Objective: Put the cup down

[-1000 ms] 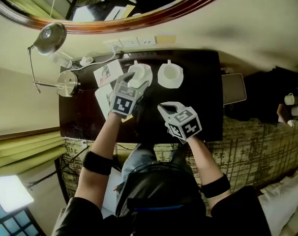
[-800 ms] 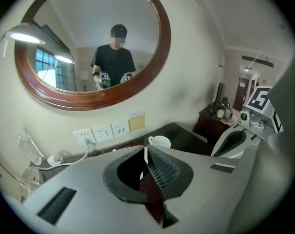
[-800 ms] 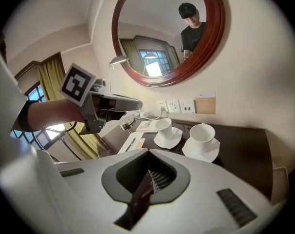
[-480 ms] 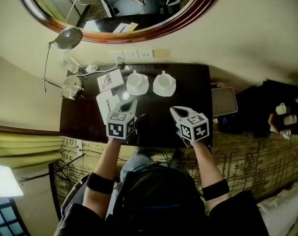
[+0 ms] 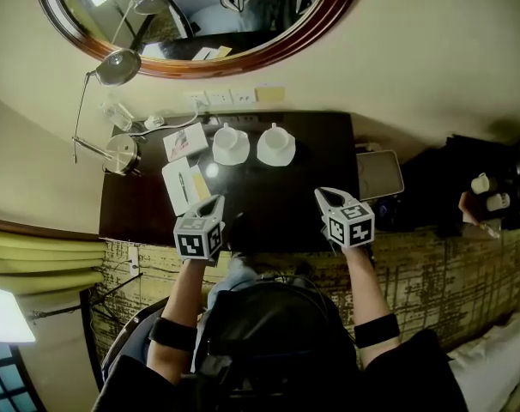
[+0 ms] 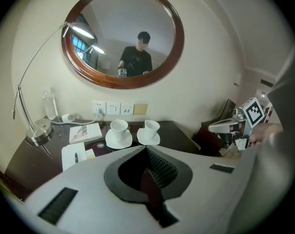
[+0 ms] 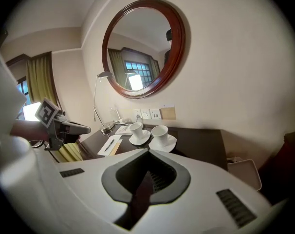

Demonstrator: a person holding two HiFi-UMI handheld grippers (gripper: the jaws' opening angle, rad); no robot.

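Observation:
Two white cups stand on saucers at the back of the dark table (image 5: 286, 209): the left cup (image 5: 230, 143) (image 6: 119, 127) (image 7: 136, 129) and the right cup (image 5: 276, 142) (image 6: 151, 127) (image 7: 160, 131). My left gripper (image 5: 216, 202) (image 6: 147, 153) hovers over the table's front edge, well short of the left cup, its jaws shut and empty. At the same near edge, further right, my right gripper (image 5: 322, 195) (image 7: 148, 175) is also shut with nothing in it. Each gripper shows in the other's view: the right gripper (image 6: 220, 126) and the left gripper (image 7: 78, 128).
A chrome desk lamp (image 5: 121, 153), a booklet (image 5: 182, 141), a notepad with a pen (image 5: 184, 184) and a water bottle (image 5: 115, 113) crowd the table's left end. Wall sockets (image 5: 219, 98) and an oval mirror (image 5: 200, 15) are behind. A pale tray (image 5: 378, 174) sits right of the table.
Both grippers have drawn back from the cups toward the near table edge. The left one was at the left cup a second ago and is now clear of it.

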